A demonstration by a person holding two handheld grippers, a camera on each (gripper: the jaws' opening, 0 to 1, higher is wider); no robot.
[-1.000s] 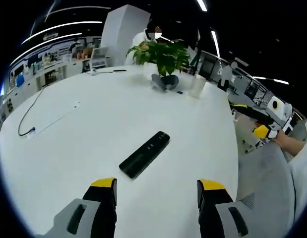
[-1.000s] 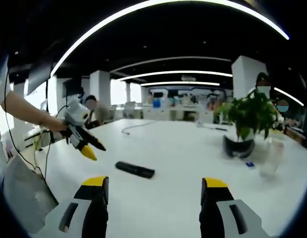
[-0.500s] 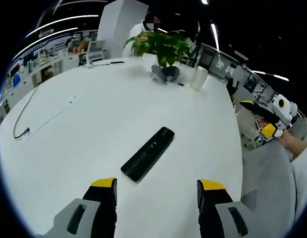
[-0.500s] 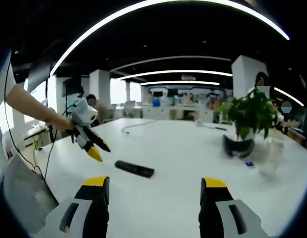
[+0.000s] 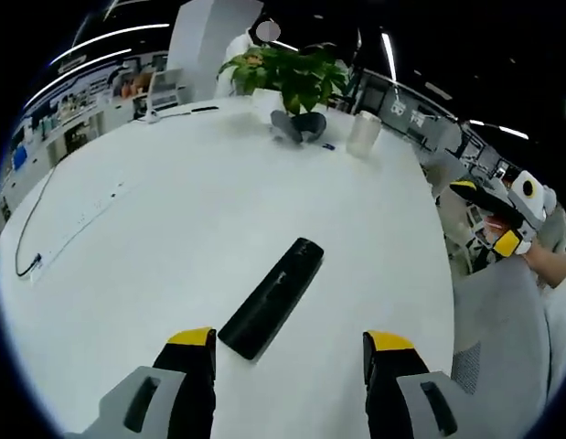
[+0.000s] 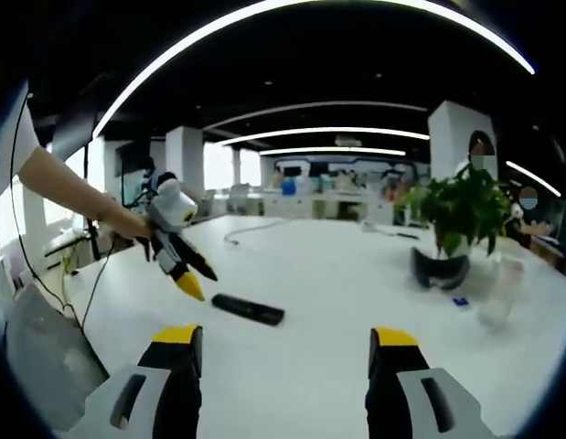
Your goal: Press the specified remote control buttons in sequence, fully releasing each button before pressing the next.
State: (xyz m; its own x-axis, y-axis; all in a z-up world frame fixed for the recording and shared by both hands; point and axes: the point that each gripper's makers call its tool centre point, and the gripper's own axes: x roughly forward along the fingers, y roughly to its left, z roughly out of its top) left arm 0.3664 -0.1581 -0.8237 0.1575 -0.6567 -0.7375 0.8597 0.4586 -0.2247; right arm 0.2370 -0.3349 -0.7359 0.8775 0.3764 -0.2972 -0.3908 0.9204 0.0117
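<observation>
A slim black rectangular remote control (image 5: 271,297) lies flat on the large white round-edged desk (image 5: 173,219), near the desk's near edge and just beyond the left gripper (image 5: 287,352), whose yellow-tipped black jaws stand spread wide apart with nothing between them. In the left gripper view the remote runs diagonally, its near end between the two jaw tips and not touching either.

In the right gripper view the same remote (image 6: 249,309) lies left of centre on the desk (image 6: 356,274), and the left gripper (image 6: 184,274) hangs in the air above and to its left, tips pointed down towards it and apart from it, held by a person's hand (image 6: 127,222). The right gripper (image 6: 287,352) is also released, its jaws wide apart and empty, well back from the remote. It shows at the far right of the left gripper view (image 5: 502,224), off the desk's edge.

At the far side of the desk stands a leafy green potted plant (image 5: 287,78), with a dark grey rounded object (image 5: 296,125) just in front of it and a translucent white cup (image 5: 362,133) to its right. A thin black cable (image 5: 31,219) trails along the left part of the desk.
</observation>
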